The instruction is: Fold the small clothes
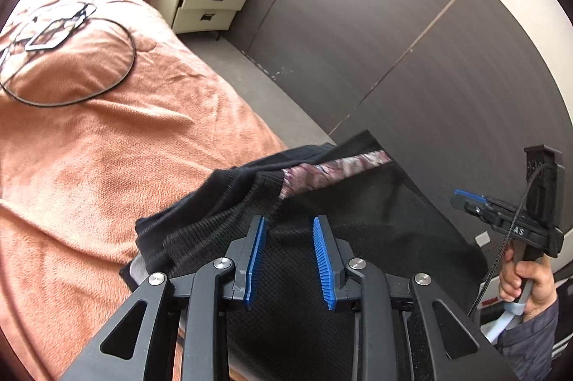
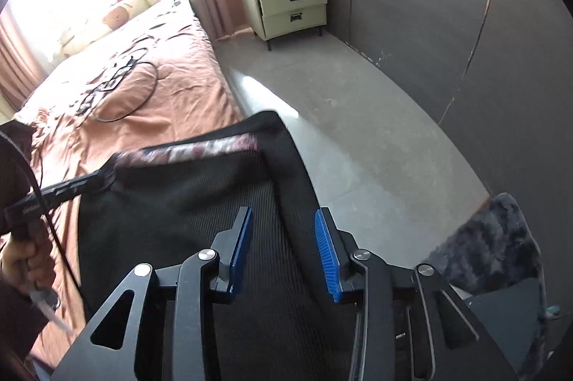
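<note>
Your left claw is spread, with the black knit garment lying beneath its blue pads, unpinched. Your right claw is spread too, gripping nothing. The garment, with its floral inner band, hangs over the edge of the orange bed.

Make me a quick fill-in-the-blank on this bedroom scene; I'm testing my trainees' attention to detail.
1. The garment being folded is mostly ___ in colour.
2. The nightstand has ___ drawers.
3. Looping across the bedding lies a thin black ___.

Missing words: black; two; cable.
</note>
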### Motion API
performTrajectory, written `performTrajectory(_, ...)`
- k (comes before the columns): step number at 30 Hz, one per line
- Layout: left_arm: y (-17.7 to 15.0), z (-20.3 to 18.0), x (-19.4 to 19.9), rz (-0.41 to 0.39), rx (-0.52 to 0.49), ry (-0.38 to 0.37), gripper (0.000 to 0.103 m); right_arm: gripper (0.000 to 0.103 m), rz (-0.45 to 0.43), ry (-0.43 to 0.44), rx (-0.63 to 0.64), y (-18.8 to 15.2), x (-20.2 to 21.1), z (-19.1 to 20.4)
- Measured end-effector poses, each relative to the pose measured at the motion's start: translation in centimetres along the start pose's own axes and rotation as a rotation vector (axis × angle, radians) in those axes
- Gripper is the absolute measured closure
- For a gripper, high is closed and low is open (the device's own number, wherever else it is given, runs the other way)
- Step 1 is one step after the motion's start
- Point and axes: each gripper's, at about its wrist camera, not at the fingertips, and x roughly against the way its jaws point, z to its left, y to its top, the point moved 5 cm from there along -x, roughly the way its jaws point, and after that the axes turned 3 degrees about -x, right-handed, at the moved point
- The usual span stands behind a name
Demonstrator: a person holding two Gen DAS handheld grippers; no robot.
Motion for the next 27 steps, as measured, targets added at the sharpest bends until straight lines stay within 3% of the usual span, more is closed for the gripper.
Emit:
performTrajectory(4,-1.0,-0.9,0.8,0.023,0.003,-0.021,0.069,0.069,-0.025,0.005,0.017,-3.2,2.5,-0.6)
performTrajectory(11,-3.6,-2.8,2.2,0.051,-0.034,-0.017,0.069,0.070,-0.145,0.062,-0.017,-7.5,5.9,-1.5)
performTrajectory(16,-5.9,-3.8,1.6,0.084,-0.059,0.004,0.067,0.070,-0.126,0.022,-0.049,-9.5,4.1,-2.7)
performTrajectory(19,-6.7,-4.2,1.5,0.088,-0.063,0.020,0.067,0.070,-0.109,-0.037,-0.136,-9.7,1.8,-4.5)
performTrajectory(21,-7.0,-4.5,2.0,0.080,-0.055,0.011,0.066,0.070,-0.105,-0.017,-0.203,-9.5,0.6,-5.4)
performTrajectory(27,-7.7,-4.7,3.3,0.091,-0.049,0.021,0.065,0.070,-0.084,-0.082,-0.238,-9.0,0.9,-5.5)
